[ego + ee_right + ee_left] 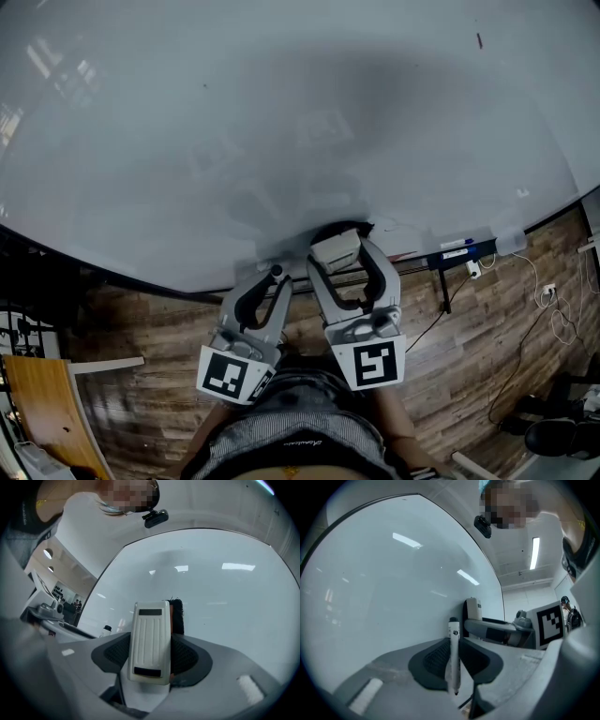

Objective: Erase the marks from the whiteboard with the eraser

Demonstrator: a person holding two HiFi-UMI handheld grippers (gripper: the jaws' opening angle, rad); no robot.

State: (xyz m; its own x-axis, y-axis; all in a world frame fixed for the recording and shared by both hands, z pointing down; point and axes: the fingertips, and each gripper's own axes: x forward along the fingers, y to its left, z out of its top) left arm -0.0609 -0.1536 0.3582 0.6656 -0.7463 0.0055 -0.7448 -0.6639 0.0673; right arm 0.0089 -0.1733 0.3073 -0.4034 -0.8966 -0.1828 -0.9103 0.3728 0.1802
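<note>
A large whiteboard [281,122] fills the head view; its surface looks clean apart from a small red mark [479,40] at the upper right. My right gripper [344,255] is shut on a white eraser [150,641] whose black felt side faces the board near its lower edge. The eraser [335,249] shows between the jaws in the head view. My left gripper [274,277] is shut on a white marker pen [453,658] with a black tip, held upright close to the board [384,583]. The two grippers are side by side.
The board's tray runs along its lower edge and carries a blue-labelled marker [459,251] and a white bottle [511,242] at the right. A wooden floor [469,375] lies below, with cables [553,309] at the right and a wooden chair [47,412] at the left.
</note>
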